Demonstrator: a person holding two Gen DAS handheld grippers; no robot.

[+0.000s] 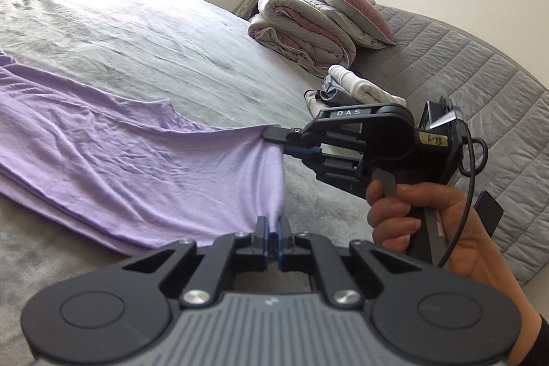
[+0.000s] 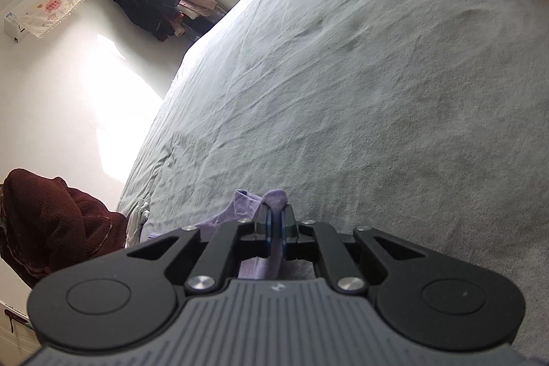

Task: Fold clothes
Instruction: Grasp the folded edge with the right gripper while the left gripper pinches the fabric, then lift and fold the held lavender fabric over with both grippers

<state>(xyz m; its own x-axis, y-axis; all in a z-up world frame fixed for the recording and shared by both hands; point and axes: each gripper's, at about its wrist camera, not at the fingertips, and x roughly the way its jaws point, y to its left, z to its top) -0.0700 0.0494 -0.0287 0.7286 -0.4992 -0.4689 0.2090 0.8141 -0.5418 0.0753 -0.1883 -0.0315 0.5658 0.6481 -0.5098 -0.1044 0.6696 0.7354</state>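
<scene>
Left gripper (image 1: pixel 273 225): nearest your left wrist camera; its jaws are pinched nearly together on a bunched corner of the lilac garment (image 1: pixel 120 139), cloth visible between the blue pads
Right gripper (image 1: pixel 274 139): seen side-on from the left wrist view, your hand (image 1: pixel 429 228) wrapped round its grip; its jaws are clamped narrow on the next corner of the same edge
Right gripper, own view (image 2: pixel 276 222): a fold of the lilac garment (image 2: pixel 274 198) pokes up between the blue pads and hangs below them
Garment: lies spread on the grey bed sheet (image 1: pixel 154 33), stretching away to the left; the edge you hold is lifted off the sheet and taut between the two grippers
Beyond the right gripper: small pile of folded clothes (image 1: pixel 350 88) on the bed, just behind it
Far end: rolled duvet (image 1: pixel 302 26) with a mauve pillow (image 1: pixel 353 9) on top, on the quilted grey cover (image 1: pixel 480 84)
Off the bed: dark red robe (image 2: pixel 51 228) at lower left of the right wrist view
</scene>
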